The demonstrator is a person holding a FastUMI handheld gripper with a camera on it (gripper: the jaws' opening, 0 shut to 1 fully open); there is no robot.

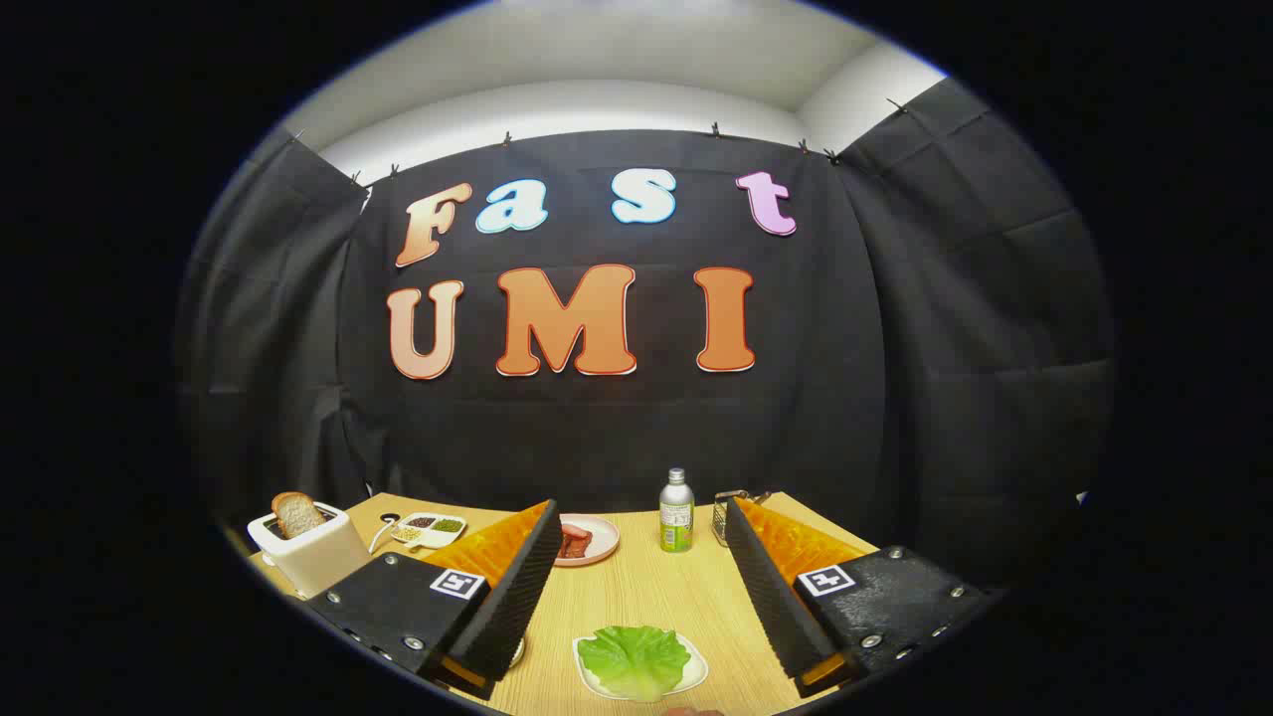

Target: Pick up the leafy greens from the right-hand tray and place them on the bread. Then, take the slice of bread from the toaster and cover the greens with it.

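The leafy greens lie on a small white tray on the wooden table, low between my two fingers and close to me. My gripper is open, held above the table with nothing between its fingers. A white toaster stands beyond the left finger at the table's left, with a slice of bread sticking up from its slot. Past the left fingertip sits a pink plate with some reddish food on it; the finger hides its left part.
A small bottle with a green label stands at the back middle of the table. A metal grater stands just right of it, behind the right fingertip. A white divided dish of seasonings lies between toaster and plate.
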